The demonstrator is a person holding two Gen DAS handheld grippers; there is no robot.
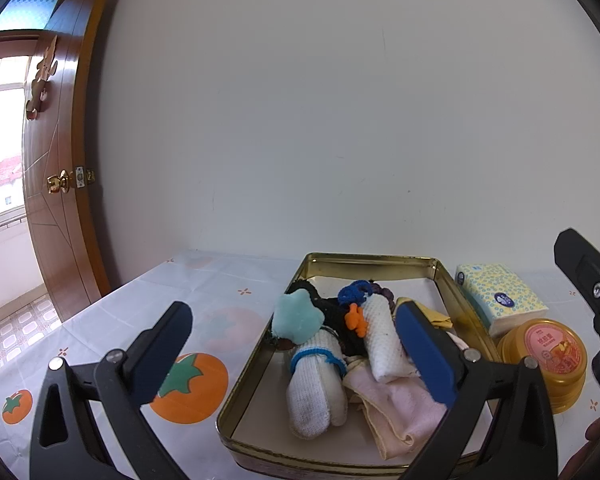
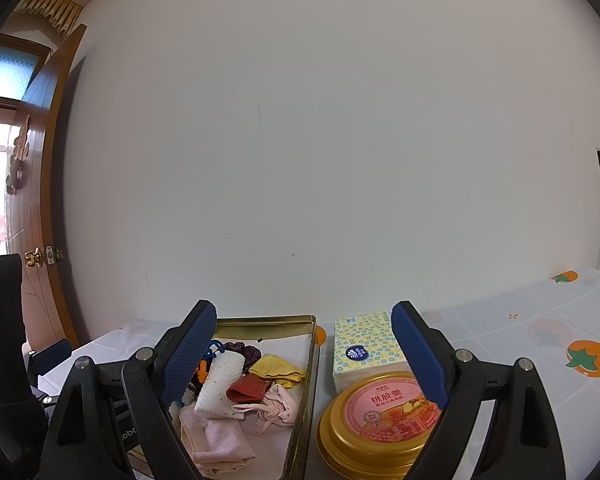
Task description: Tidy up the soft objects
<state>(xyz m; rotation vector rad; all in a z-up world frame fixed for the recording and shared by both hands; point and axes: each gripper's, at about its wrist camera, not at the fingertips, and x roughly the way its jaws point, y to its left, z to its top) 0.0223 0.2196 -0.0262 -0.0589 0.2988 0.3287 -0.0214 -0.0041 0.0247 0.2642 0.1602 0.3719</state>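
Rolled socks point(image 1: 318, 384), cloths point(image 1: 396, 408) heaped in tin point(image 1: 236, 400).

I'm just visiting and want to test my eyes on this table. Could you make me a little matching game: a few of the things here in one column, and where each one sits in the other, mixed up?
Things:
1. star-shaped plush
2. tissue pack
3. round gold tin
4. pink cloth

Places:
A. on the tablecloth, in front of the tissues
B. in the metal tray, near corner
C. on the tablecloth beside the tray, by the wall
D. in the tray, atop the left white roll

Pairs: 1-D, 2-C, 3-A, 4-B
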